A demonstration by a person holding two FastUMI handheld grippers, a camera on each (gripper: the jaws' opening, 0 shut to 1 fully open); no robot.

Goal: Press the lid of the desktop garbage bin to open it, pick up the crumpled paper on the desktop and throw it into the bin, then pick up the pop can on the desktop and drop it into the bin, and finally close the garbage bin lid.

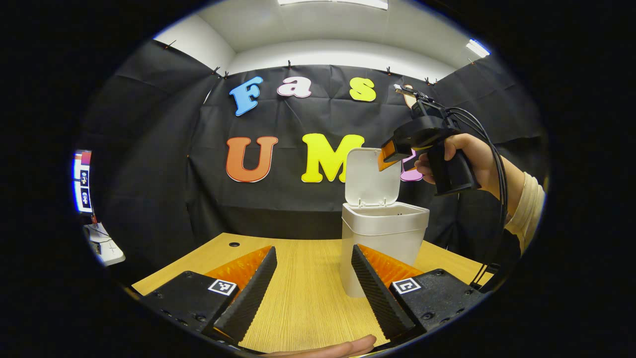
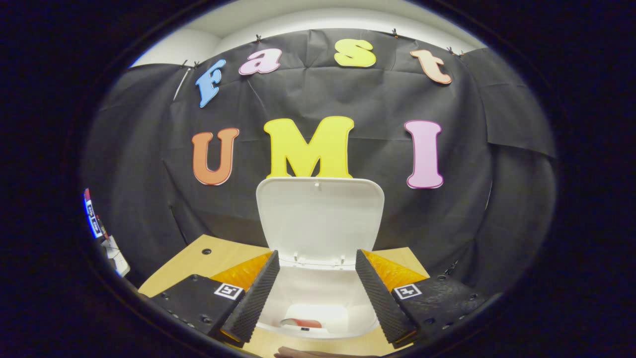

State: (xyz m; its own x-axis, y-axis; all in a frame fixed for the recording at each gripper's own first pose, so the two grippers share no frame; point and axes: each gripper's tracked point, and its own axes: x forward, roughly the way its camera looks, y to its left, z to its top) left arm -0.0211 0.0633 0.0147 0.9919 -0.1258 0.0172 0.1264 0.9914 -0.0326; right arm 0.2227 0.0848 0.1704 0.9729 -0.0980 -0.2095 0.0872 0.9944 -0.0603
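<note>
Lid [image 2: 320,219] is standing upright; my right gripper [image 2: 318,293], spread and empty, is hovering over the bin [image 1: 382,233] — an off-centre push risks tipping it.

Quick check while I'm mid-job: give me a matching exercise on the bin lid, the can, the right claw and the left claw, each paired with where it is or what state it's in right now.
Things:
1. bin lid
2. can
3. right claw
4. left claw

States or places:
A. lying at the bottom inside the bin
B. open, low over the table, beside the bin
C. standing upright, open
D. open, held above the bin's mouth

Pairs: 1-C, 2-A, 3-D, 4-B
</note>
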